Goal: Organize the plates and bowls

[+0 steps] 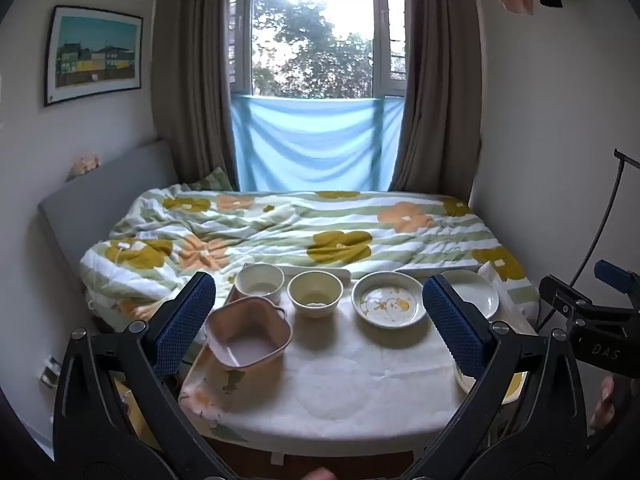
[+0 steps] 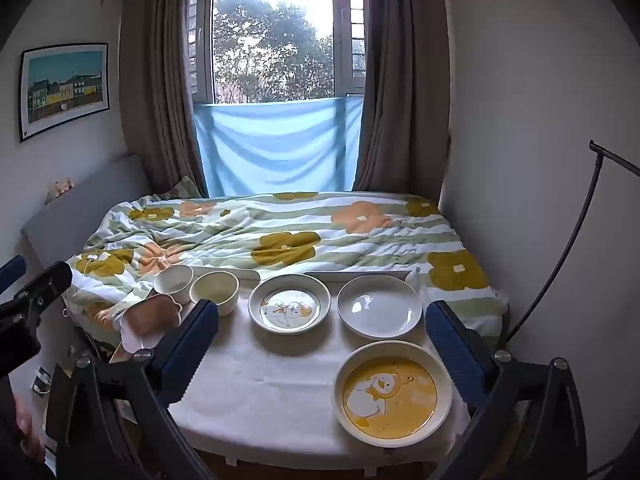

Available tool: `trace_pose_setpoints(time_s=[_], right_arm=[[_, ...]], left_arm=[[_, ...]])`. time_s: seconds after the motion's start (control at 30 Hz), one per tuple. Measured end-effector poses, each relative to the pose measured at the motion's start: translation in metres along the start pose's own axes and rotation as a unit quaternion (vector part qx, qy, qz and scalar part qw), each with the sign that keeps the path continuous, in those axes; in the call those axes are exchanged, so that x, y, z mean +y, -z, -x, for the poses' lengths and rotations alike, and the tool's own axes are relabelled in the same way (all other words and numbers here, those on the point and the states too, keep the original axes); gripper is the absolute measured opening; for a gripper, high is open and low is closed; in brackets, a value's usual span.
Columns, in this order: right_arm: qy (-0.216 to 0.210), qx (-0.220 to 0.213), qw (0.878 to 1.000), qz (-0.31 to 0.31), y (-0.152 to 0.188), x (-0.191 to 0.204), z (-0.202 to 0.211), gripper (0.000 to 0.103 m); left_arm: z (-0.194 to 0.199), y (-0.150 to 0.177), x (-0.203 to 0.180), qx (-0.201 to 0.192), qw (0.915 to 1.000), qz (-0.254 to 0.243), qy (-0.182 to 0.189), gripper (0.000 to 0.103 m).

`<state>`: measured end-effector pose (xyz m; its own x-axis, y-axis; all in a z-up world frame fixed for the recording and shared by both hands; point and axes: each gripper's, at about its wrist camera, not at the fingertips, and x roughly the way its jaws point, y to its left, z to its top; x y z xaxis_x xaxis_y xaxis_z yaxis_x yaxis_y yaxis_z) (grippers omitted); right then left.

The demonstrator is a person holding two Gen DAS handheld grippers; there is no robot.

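Observation:
A small table (image 1: 360, 384) covered in white cloth holds the dishes. At its left sits a pink square bowl (image 1: 248, 332), with a white round bowl (image 1: 259, 282) behind it and a cream round bowl (image 1: 315, 292) beside that. A duck-print plate (image 2: 289, 309) and a plain white plate (image 2: 379, 311) stand in the back row. A large yellow bear plate (image 2: 393, 394) lies at the front right. My left gripper (image 1: 316, 320) hovers open above the table, nothing between its fingers. My right gripper (image 2: 320, 344) is open too, and holds nothing.
A bed with a flowered quilt (image 1: 304, 232) runs right behind the table, below a curtained window (image 1: 316, 32). The right gripper's body (image 1: 588, 320) shows at the right edge of the left wrist view. A thin black stand (image 2: 568, 256) leans along the right wall.

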<state>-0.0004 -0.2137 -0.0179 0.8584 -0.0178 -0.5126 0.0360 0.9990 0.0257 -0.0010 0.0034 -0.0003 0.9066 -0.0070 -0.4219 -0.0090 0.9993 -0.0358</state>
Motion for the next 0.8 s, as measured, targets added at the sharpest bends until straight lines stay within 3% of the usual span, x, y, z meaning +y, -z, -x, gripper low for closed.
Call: trace_pose_setpoints(time_s=[0.17,0.8], right_arm=[[0.001,0.005,1.000,-0.007,-0.001,0.001,0.000,0.103],[0.010,0.013,1.000,-0.006,0.000,0.002,-0.003,0.103]], left_arm=[[0.002,-0.005,-0.006,-0.003,0.9995,-0.029,-0.015,0.103],[-0.004,-0.004,-0.013,-0.011,0.9993,-0.031,-0.020,0.103]])
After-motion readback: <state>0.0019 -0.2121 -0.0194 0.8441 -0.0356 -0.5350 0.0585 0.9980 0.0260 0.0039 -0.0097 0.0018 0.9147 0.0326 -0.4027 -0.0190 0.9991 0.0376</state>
